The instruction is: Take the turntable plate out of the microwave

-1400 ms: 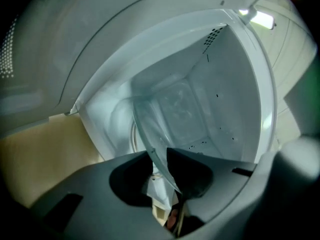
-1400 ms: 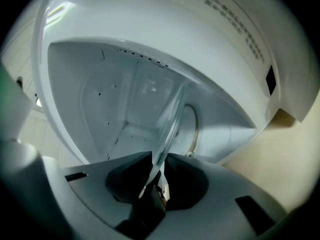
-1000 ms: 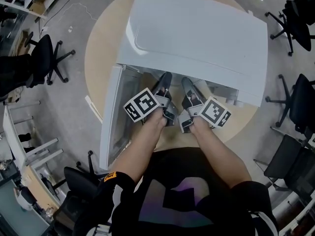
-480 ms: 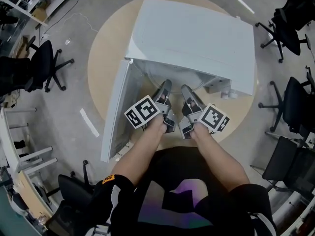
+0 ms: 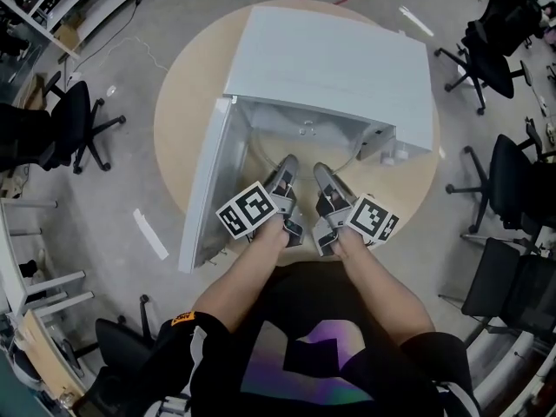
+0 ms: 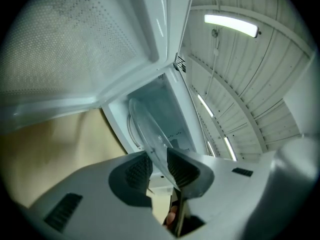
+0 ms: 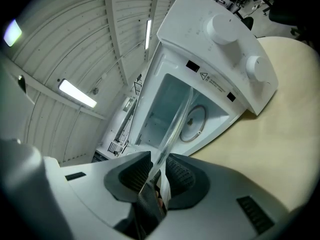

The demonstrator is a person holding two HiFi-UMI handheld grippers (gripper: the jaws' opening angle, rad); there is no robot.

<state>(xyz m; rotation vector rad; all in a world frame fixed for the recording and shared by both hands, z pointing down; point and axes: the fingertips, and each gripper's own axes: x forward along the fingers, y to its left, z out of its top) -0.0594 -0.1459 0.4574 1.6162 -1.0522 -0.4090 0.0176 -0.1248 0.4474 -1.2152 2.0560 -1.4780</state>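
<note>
The left claw point(image 6: 159, 165) is clamped on one rim of the clear round glass turntable plate point(image 6: 148, 129) and the right claw point(image 7: 159, 173) on the other, probably to keep the slippery glass level. The plate hangs at the open mouth of the white microwave point(image 5: 339, 59), above the round wooden bench point(image 5: 182, 111).

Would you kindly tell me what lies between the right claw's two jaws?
The glass turntable plate, edge-on, is clamped there by the right claw; the right gripper view shows it.
</note>
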